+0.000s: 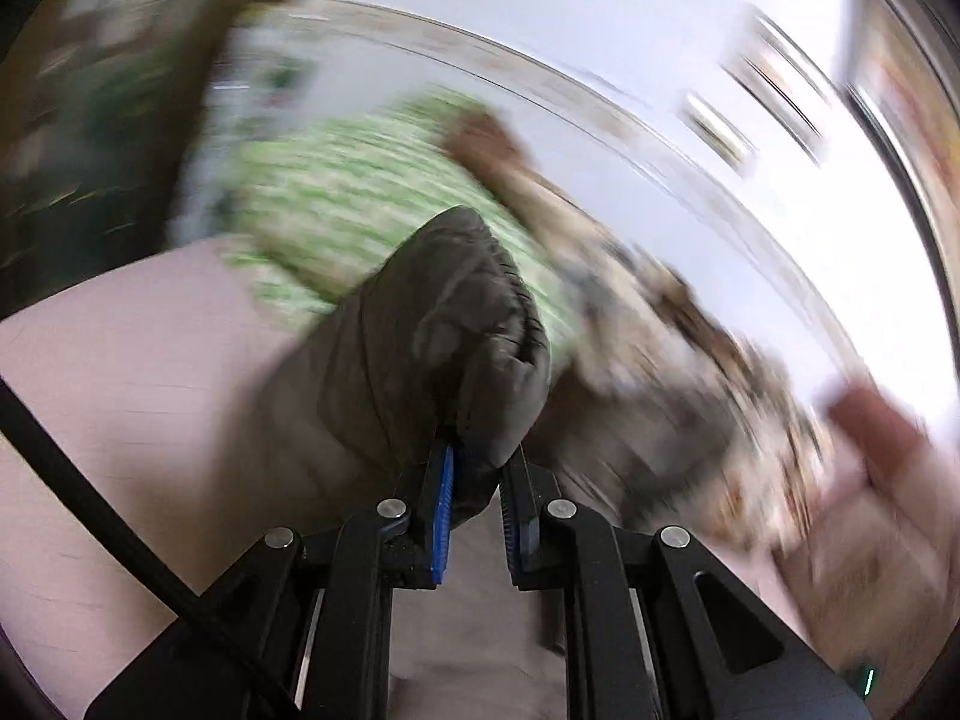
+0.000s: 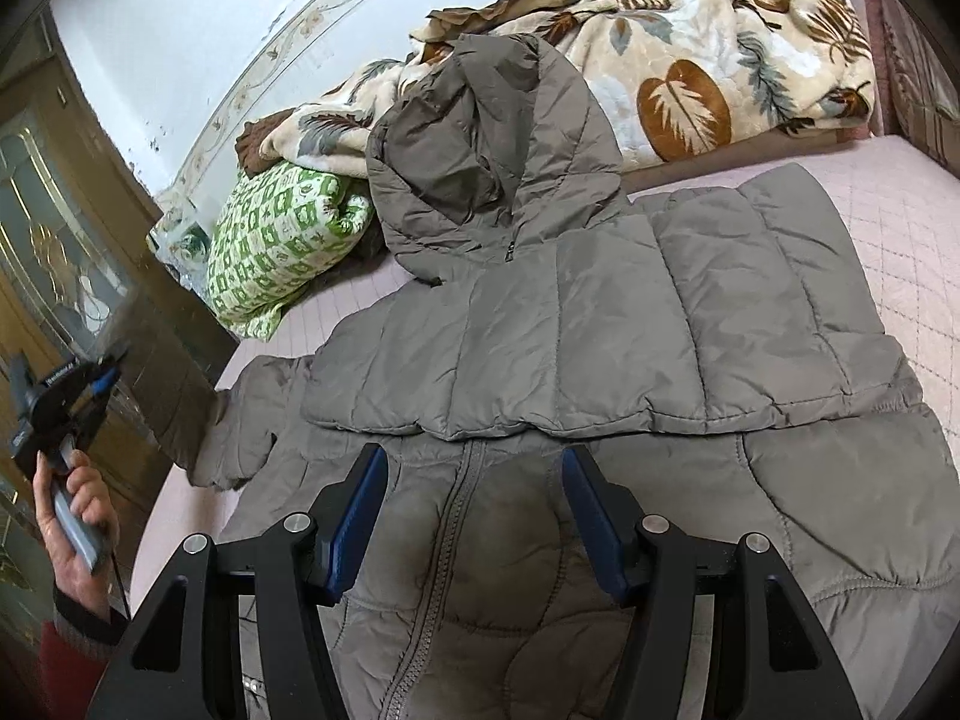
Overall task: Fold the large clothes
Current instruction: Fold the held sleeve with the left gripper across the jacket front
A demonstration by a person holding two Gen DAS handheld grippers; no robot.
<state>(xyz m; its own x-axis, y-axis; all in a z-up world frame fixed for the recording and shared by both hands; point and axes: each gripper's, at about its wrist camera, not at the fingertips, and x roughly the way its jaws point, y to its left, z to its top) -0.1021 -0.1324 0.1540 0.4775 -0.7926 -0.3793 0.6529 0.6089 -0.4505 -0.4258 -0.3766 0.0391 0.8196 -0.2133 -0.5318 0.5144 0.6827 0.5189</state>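
Observation:
A grey hooded puffer jacket point(image 2: 600, 324) lies spread on the pink bed cover point(image 2: 912, 252), one side folded over its middle and the hood toward the blankets. My left gripper point(image 1: 477, 462) is shut on the cuff of the jacket's sleeve point(image 1: 432, 330), which bulges up past the blue pads; the picture around it is blurred with motion. The right wrist view shows that left gripper point(image 2: 102, 378) in a hand point(image 2: 78, 516) at the bed's left edge, with the sleeve point(image 2: 180, 396) lifted off the bed. My right gripper point(image 2: 474, 474) hangs open over the zipper point(image 2: 456, 516), its pads clear of the fabric.
A leaf-print blanket point(image 2: 690, 60) is heaped along the far side of the bed, with a green patterned pillow point(image 2: 270, 240) beside it. A wooden cabinet with glass doors point(image 2: 54, 228) stands left of the bed. The white wall point(image 2: 180, 30) is behind.

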